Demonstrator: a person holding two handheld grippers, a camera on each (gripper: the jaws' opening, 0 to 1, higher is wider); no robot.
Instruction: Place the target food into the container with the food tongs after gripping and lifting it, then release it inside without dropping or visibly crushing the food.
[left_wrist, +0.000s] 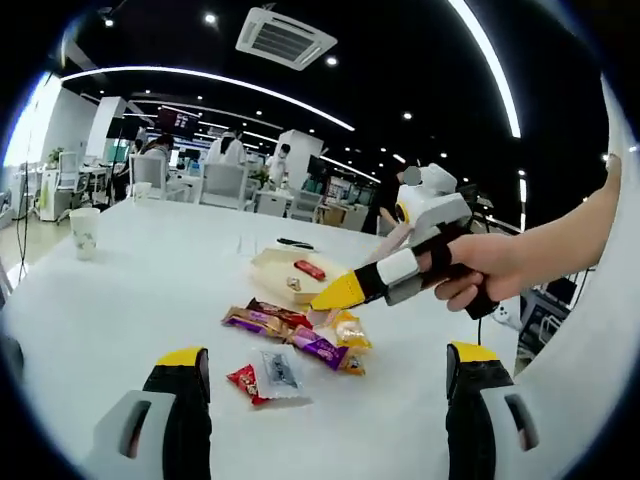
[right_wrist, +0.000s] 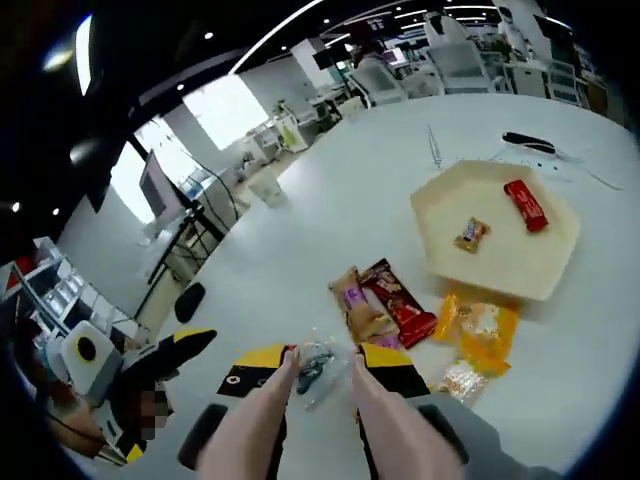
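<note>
Snack packets lie scattered on the white table, their print too small to read; the left gripper is spread wide above them. Right gripper holds pink tongs, tips straddling a clear wrapper. Beyond, the cream tray holds two sweets
</note>
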